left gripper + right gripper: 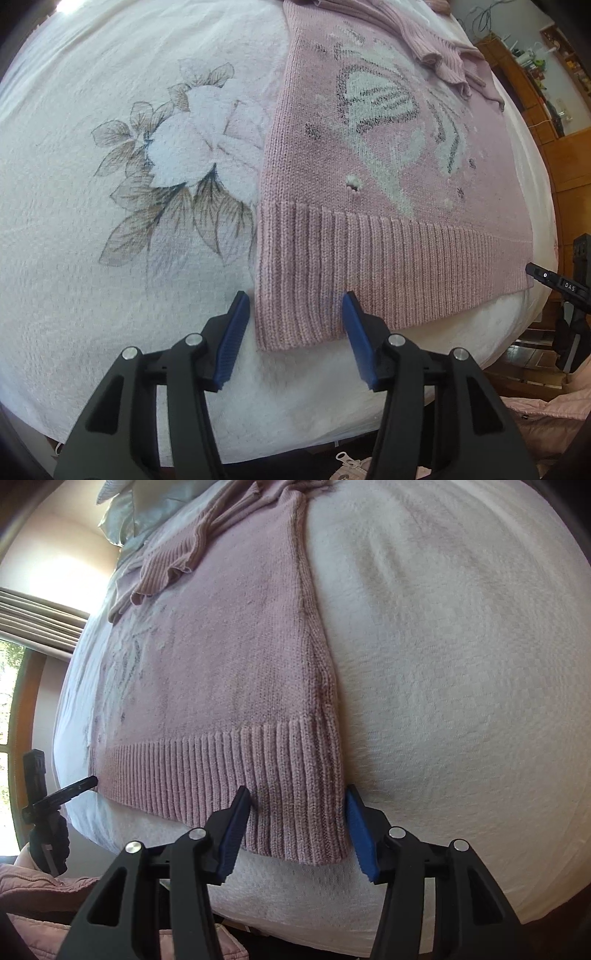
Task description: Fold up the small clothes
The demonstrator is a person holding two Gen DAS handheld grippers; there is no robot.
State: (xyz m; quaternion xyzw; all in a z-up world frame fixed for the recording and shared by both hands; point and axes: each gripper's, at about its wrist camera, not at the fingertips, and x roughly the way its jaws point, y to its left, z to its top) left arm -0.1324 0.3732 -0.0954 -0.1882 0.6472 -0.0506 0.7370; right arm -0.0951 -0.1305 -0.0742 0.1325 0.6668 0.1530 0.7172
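- A pink knit sweater is lying flat on a white bedspread, its ribbed hem running along the near edge of the bed and a pale butterfly motif facing up.
- The left gripper is hovering at the hem's left corner, its jaws standing wide apart: one blue pad is sitting over the bedspread just beside the sweater's edge, the other over the ribbing.
- The right gripper is straddling the hem's right corner, jaws likewise spread open, a blue pad on each side of the ribbed band; whether the pads are touching the knit cannot be told.
- A ribbed sleeve is lying folded across the sweater's upper part, its cuff bunching on the chest.
- A printed flower is showing on the bedspread to the left of the garment.
- Wooden furniture is standing beyond the bed's right side, and a window with curtains is glowing on the left.
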